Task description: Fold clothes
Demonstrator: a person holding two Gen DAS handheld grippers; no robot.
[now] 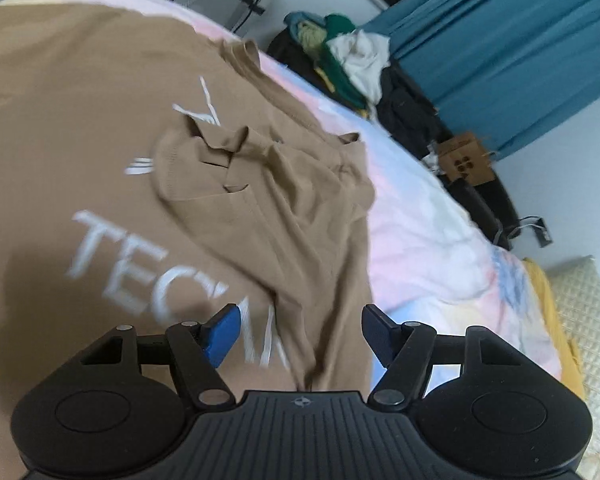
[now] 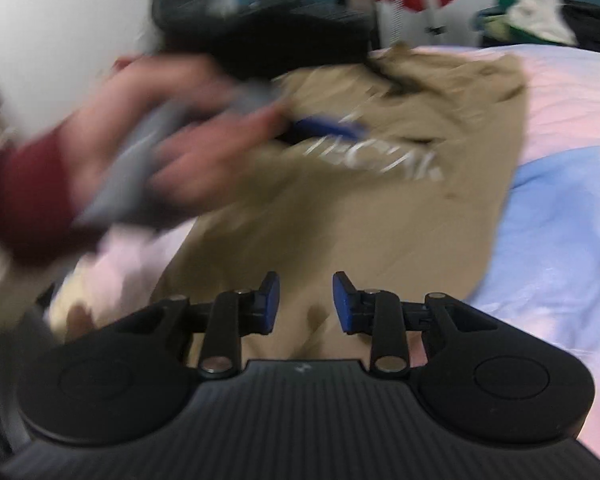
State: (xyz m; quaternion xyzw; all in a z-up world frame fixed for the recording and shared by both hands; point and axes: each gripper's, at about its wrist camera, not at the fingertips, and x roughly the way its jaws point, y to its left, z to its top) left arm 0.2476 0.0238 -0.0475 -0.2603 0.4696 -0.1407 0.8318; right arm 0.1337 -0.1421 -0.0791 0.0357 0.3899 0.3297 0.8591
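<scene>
Sleeve (image 1: 236,168) lies rumpled across the tan shirt (image 1: 80,120), both left gripper (image 1: 300,332) and right gripper (image 2: 305,300) spread and holding nothing; smoothing that bunched cloth flat would keep any crease clean.

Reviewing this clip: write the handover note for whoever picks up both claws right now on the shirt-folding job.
Left claw: open, empty, hovering over the tan T-shirt near its white lettering.
Right claw: open, empty, above the shirt's lower part.
The left hand shows blurred in the right wrist view.
Shirt lies print-up on the pastel bedsheet; one sleeve is turned in over the chest, bunched and wrinkled.
Done: at most that first sleeve fold.
Left: smooth it, fold the other side, fold the body.
</scene>
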